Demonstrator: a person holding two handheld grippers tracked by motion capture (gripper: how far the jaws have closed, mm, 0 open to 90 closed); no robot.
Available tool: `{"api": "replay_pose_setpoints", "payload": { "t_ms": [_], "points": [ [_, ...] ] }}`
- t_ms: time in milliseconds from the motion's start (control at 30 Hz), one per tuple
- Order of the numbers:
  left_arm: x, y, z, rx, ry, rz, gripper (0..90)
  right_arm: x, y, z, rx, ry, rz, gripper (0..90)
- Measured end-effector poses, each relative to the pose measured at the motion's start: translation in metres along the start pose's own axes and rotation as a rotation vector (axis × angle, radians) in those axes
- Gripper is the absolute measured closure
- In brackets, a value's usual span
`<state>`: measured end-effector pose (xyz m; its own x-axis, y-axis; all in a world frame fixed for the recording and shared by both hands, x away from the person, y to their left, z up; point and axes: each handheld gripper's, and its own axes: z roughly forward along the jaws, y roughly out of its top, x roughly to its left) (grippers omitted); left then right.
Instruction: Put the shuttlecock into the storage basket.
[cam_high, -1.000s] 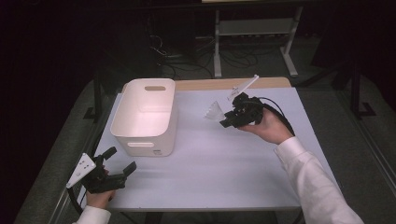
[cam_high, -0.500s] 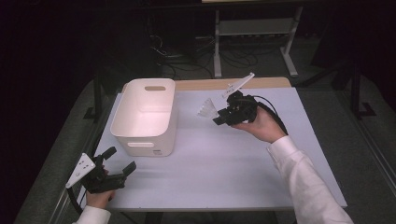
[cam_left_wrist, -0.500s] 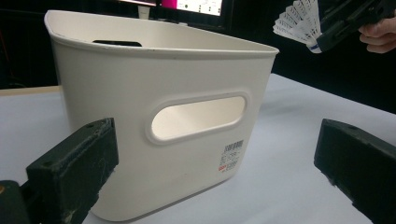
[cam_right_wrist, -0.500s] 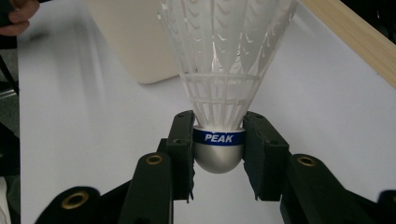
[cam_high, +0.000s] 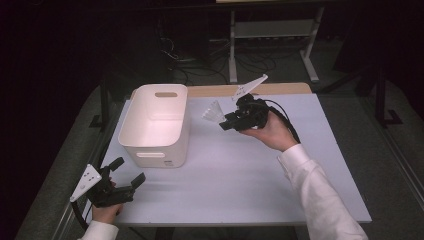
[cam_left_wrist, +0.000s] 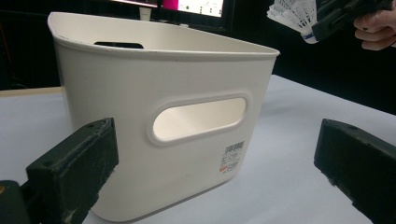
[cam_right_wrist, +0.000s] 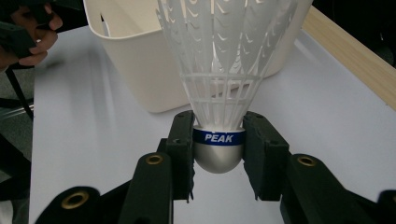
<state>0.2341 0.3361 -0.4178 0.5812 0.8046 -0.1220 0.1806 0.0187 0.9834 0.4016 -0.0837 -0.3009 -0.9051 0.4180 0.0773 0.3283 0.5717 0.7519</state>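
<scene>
The right hand-held gripper (cam_right_wrist: 218, 156) is clamping the shuttlecock (cam_right_wrist: 223, 70) by its cork, probably so it's dropping into the tub (cam_high: 155, 125) skirt-up, while the left hand-held gripper (cam_high: 125, 172) is idling wide open.

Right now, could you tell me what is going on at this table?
A person works with a gripper in each hand. The right gripper is shut on the rounded base of a white shuttlecock with a blue PEAK band, holding it above the white table, just right of the white plastic bin. The left gripper sits open and empty at the table's near left corner, jaws pointed at the bin.
</scene>
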Motion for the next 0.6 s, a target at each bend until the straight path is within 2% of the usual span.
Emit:
{"api": "replay_pose_setpoints", "payload": {
  "t_ms": [167, 233, 267, 367, 500, 600],
  "points": [
    [-0.001, 0.000, 0.001, 0.000, -0.004, -0.004, 0.0, -0.001, 0.003, 0.004, -0.021, 0.014, -0.010, 64.1],
    [-0.001, 0.000, 0.000, 0.000, -0.004, -0.004, 0.0, -0.001, 0.003, 0.004, -0.038, 0.021, 0.004, 64.1],
    [-0.001, 0.000, 0.000, -0.001, -0.004, -0.004, 0.0, 0.001, 0.004, 0.004, -0.039, 0.023, 0.030, 64.1],
    [0.000, 0.000, 0.000, 0.000, -0.003, -0.004, 0.0, 0.001, 0.005, 0.007, -0.044, 0.028, 0.025, 64.1],
    [0.000, 0.000, 0.001, 0.000, -0.005, 0.002, 0.0, 0.003, 0.008, 0.011, -0.058, 0.037, 0.042, 64.1],
    [0.000, 0.000, 0.001, 0.001, -0.007, -0.002, 0.0, 0.004, 0.011, 0.015, -0.065, 0.041, 0.031, 64.1]
  ]
}}
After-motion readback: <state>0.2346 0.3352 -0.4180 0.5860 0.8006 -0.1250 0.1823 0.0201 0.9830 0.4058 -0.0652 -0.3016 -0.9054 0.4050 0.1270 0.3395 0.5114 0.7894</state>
